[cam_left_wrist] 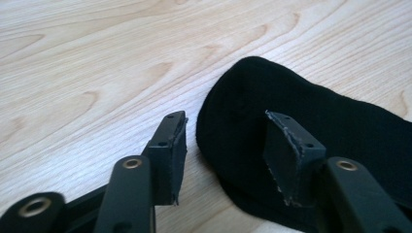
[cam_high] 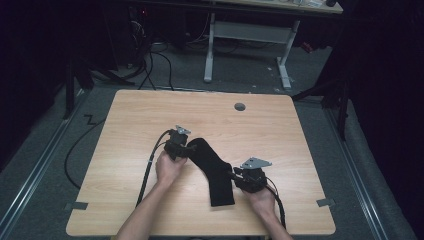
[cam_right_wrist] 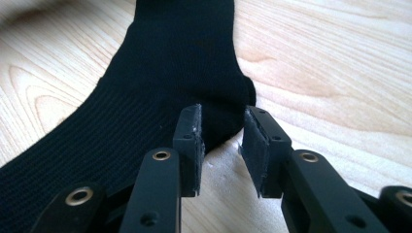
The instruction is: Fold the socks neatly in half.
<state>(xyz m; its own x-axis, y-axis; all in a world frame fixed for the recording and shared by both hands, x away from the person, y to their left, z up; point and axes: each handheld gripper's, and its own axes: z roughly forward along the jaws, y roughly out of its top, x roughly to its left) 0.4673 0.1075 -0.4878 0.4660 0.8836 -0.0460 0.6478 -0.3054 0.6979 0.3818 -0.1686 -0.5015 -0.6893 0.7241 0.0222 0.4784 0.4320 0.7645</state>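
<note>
A sock is lying bent on the counter, toward its near half, with one end pointing to the far left and the other toward the near edge. The left tool is sitting just left of the sock's far end, one jaw resting over the fabric and the other over bare counter beside it. The right tool is sitting at the right of the sock's bend, the heel corner lying between its parted jaws. A small hole is sitting in the counter behind the sock, near the far edge. A second desk is standing on the floor behind the counter.
</note>
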